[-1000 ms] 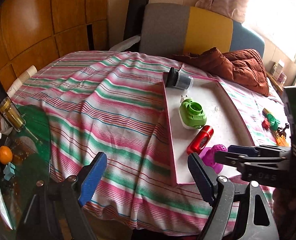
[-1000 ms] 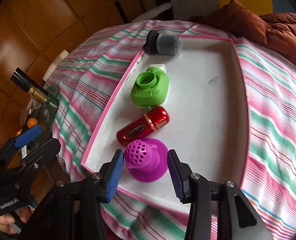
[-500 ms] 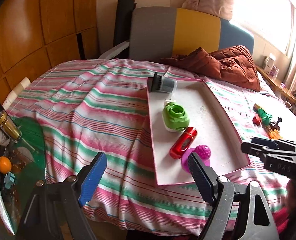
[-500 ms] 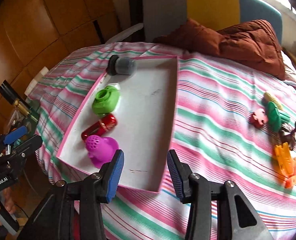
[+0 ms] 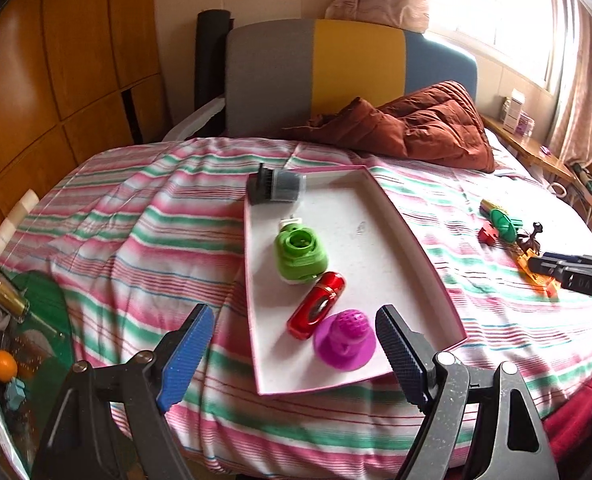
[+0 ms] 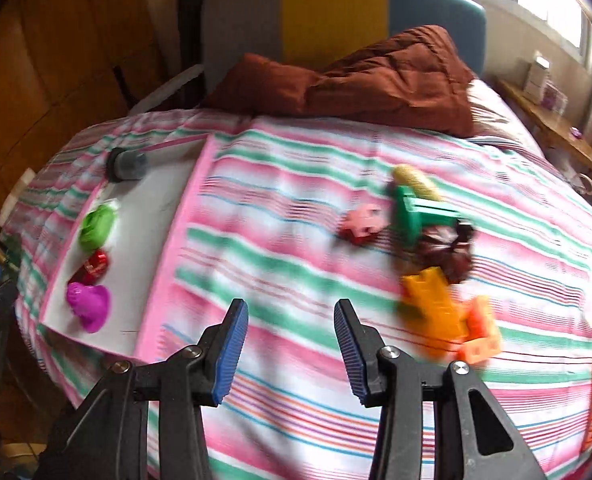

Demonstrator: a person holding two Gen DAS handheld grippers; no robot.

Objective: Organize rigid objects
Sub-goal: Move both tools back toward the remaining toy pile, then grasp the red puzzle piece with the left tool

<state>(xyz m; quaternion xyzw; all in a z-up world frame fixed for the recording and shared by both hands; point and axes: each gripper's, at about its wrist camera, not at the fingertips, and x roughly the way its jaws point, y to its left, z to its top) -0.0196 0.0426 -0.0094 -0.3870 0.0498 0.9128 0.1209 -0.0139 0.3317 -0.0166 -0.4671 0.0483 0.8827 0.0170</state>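
Note:
A pink-rimmed white tray (image 5: 392, 240) lies on the striped bed and holds a grey-black cylinder (image 5: 277, 187), a green toy (image 5: 300, 256), a red can-shaped object (image 5: 316, 305) and a purple knob toy (image 5: 344, 339). The tray also shows in the right wrist view (image 6: 151, 232). My left gripper (image 5: 291, 356) is open and empty, near the tray's front edge. My right gripper (image 6: 291, 350) is open and empty above the bedspread. To its right lie loose toys: an orange block toy (image 6: 440, 312), a green toy (image 6: 416, 212), a red piece (image 6: 362, 224) and a dark brown figure (image 6: 448, 252).
A brown quilt (image 5: 424, 128) is bunched at the head of the bed, before a grey, yellow and blue headboard (image 5: 336, 68). A glass side table (image 5: 11, 340) with an orange ball and a brass tube stands at the left. A wooden shelf (image 5: 524, 140) runs under the window.
My right gripper has swung right, away from the purple knob toy in the tray, and now faces the loose toys on the bedspread. My left gripper has drawn back and turned towards the tray.

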